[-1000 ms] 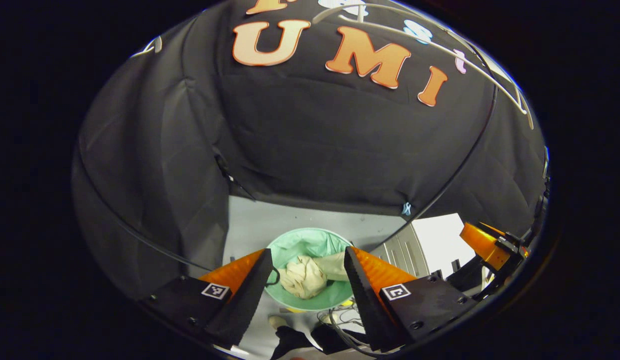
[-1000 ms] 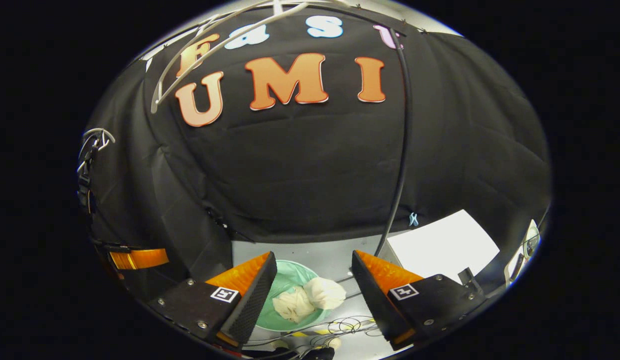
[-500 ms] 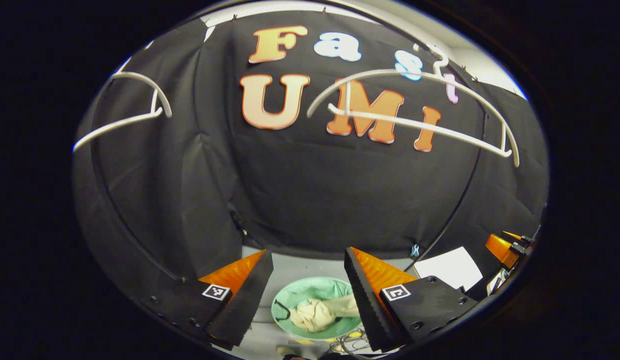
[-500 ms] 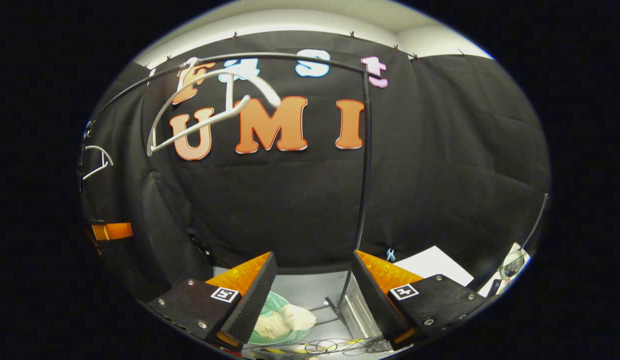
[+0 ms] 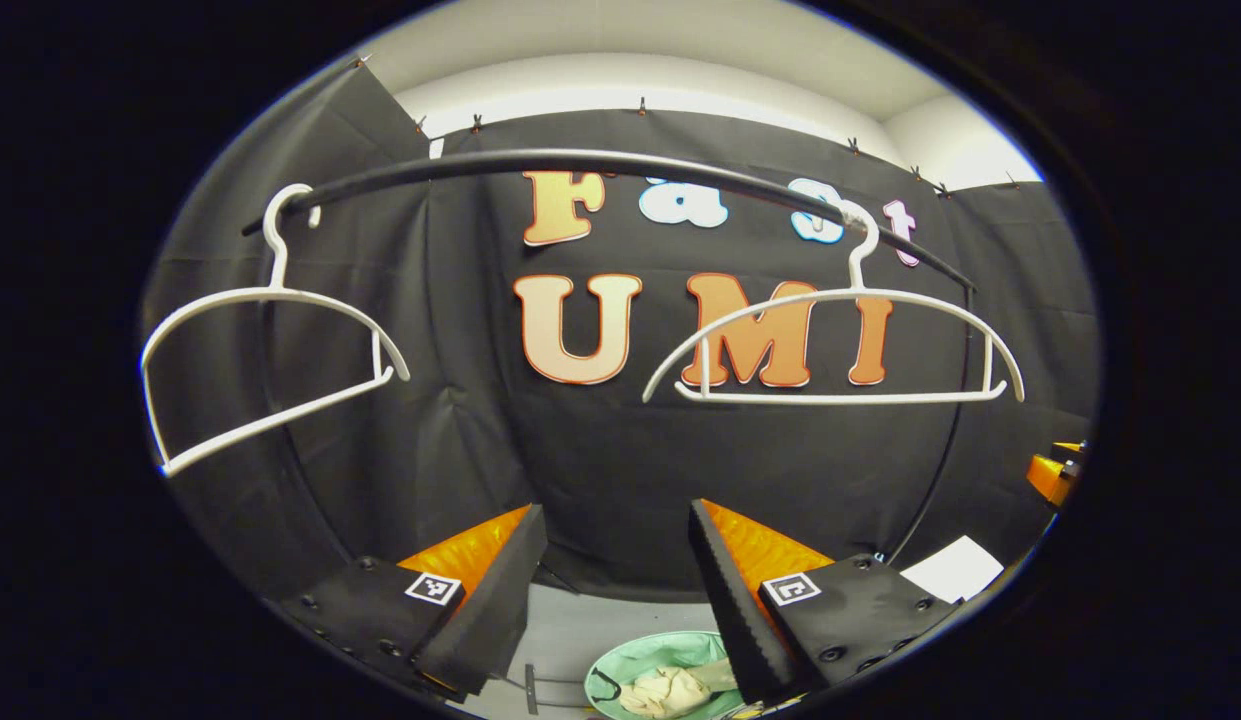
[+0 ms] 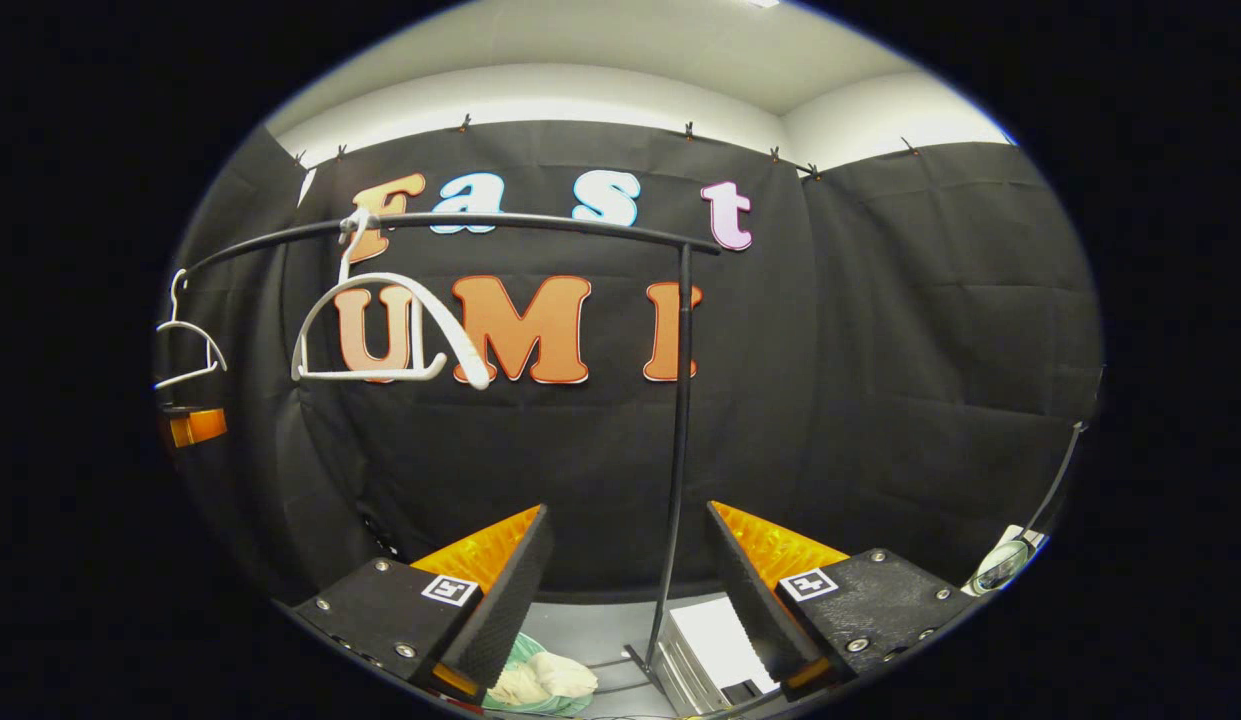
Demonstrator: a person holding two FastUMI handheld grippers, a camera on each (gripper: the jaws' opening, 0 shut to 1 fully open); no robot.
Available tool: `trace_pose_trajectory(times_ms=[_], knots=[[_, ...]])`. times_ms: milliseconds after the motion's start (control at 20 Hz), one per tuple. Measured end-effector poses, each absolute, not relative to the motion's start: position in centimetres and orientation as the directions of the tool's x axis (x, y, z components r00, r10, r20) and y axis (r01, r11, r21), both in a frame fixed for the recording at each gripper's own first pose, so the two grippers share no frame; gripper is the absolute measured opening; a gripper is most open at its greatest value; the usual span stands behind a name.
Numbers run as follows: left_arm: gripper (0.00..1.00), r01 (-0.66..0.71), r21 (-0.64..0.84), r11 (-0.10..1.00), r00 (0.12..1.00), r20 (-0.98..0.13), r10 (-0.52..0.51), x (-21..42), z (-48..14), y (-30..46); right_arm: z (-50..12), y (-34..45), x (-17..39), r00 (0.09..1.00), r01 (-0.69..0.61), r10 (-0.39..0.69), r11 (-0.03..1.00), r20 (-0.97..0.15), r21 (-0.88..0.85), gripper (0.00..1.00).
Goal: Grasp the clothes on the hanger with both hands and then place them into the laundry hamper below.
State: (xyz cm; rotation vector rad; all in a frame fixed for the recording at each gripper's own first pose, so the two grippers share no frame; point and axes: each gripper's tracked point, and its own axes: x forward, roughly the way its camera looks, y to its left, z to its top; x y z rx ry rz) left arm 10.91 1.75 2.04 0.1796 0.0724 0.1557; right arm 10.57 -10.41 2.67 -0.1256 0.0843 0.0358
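The cream clothes (image 5: 670,690) lie bunched inside the green-lined hamper (image 5: 650,650) on the floor, low between my left gripper's fingers. My left gripper (image 5: 612,510) is open and holds nothing, facing the black rail (image 5: 580,165). Two bare white hangers hang from the rail, one on the left (image 5: 280,292) and one on the right (image 5: 830,398). In the right gripper view, my right gripper (image 6: 625,510) is also open with nothing in it. The clothes (image 6: 545,680) in the hamper (image 6: 523,645) sit by its left finger. A bare hanger (image 6: 445,325) hangs at upper left.
The rack's upright pole (image 6: 677,450) rises just ahead of my right gripper, with a white box (image 6: 710,640) at its foot. A second hanger (image 6: 185,325) and the left gripper (image 6: 195,425) sit at the far left. The right gripper (image 5: 1055,470) shows at the left view's right edge.
Both grippers have risen and tipped up, away from the hamper. The hamper with the clothes slid to the bottom of both views; the rail and bare hangers came into full view. Both stayed open.
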Motion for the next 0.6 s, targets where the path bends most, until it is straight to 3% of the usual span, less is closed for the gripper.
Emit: trace_pose_trajectory(times_ms=[150,200,250,300,400,450,500,550,600], knots=[[0.94,-0.163,0.146,0.976,0.985,-0.031,0.169,10.2,2.7,1.4,3.5,-10.9,10.4,0.997,-0.051,0.043,0.992,-0.069,-0.116,0.88],[0.88,-0.169,0.138,0.976,0.985,-0.019,0.173,9.8,3.0,1.3,3.6,-11.0,10.3,0.997,-0.057,0.050,0.992,-0.066,-0.115,0.94],[0.88,-0.174,0.136,0.975,0.984,-0.008,0.177,9.4,3.3,1.2,3.7,-11.1,10.2,0.996,-0.066,0.059,0.991,-0.064,-0.114,1.00],[0.94,-0.181,0.139,0.974,0.983,0.003,0.183,9.0,3.7,1.2,3.8,-11.2,10.2,0.996,-0.072,0.066,0.991,-0.063,-0.114,0.88],[0.94,-0.197,0.151,0.969,0.980,0.019,0.196,8.2,4.1,0.9,3.9,-11.4,10.2,0.995,-0.086,0.080,0.990,-0.063,-0.110,0.88],[0.88,-0.203,0.154,0.967,0.979,0.026,0.201,7.9,4.3,0.7,3.7,-11.5,10.3,0.994,-0.094,0.088,0.990,-0.065,-0.107,0.88],[0.88,-0.207,0.152,0.966,0.978,0.032,0.204,7.7,4.2,0.3,3.5,-11.6,10.4,0.993,-0.102,0.096,0.989,-0.070,-0.104,0.94],[0.94,-0.214,0.149,0.966,0.977,0.029,0.212,7.5,3.7,0.1,3.3,-11.7,10.4,0.992,-0.112,0.104,0.989,-0.075,-0.102,0.94],[0.88,-0.223,0.145,0.964,0.975,0.023,0.222,7.3,3.1,0.0,3.0,-11.7,10.6,0.990,-0.122,0.114,0.987,-0.080,-0.101,0.94]])
